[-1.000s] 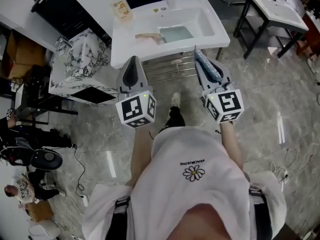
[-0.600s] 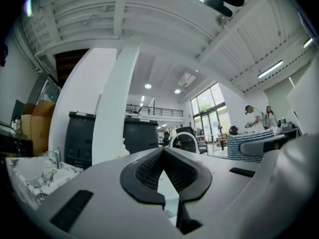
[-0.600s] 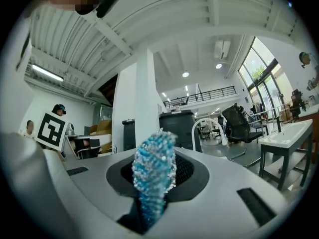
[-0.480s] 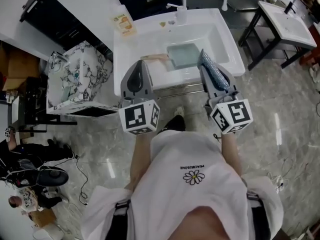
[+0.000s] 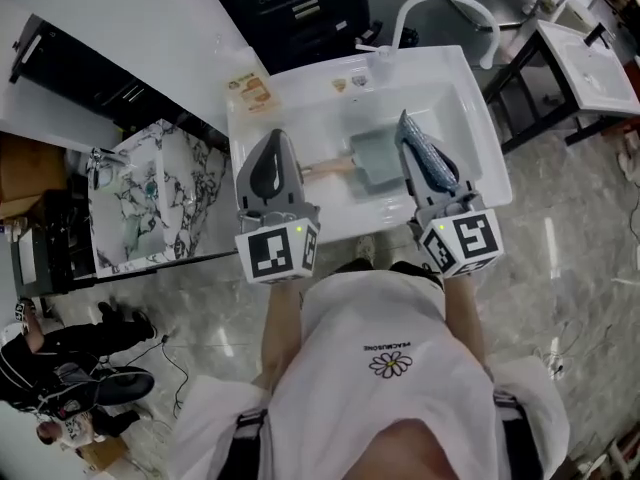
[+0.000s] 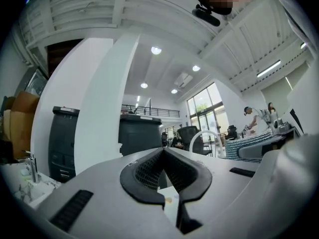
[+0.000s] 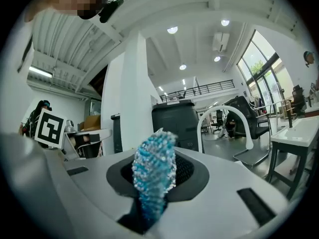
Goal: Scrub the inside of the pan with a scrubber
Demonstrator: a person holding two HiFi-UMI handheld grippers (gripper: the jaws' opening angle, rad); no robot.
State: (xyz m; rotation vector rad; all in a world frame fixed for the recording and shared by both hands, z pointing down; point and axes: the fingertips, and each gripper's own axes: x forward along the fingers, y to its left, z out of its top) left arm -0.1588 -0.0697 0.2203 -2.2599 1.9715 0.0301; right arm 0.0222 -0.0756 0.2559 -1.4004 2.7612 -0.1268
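The right gripper (image 7: 158, 183) is clamped on a blue and silver scrubber (image 7: 153, 171), which stands up between its jaws and pokes out past their tips. The left gripper (image 6: 165, 159) has its jaws pressed together with nothing between them. In the head view both grippers reach out side by side over the near part of a white sink (image 5: 300, 93). The pan (image 5: 375, 160), square and pale grey-green, lies in the bowl of the sink between the two grippers. It is just beside the right one, and its wooden handle (image 5: 326, 168) points towards the left one. The scrubber sits over the pan's right edge; whether it touches cannot be told. A curved white tap (image 5: 440, 3) rises at the far rim
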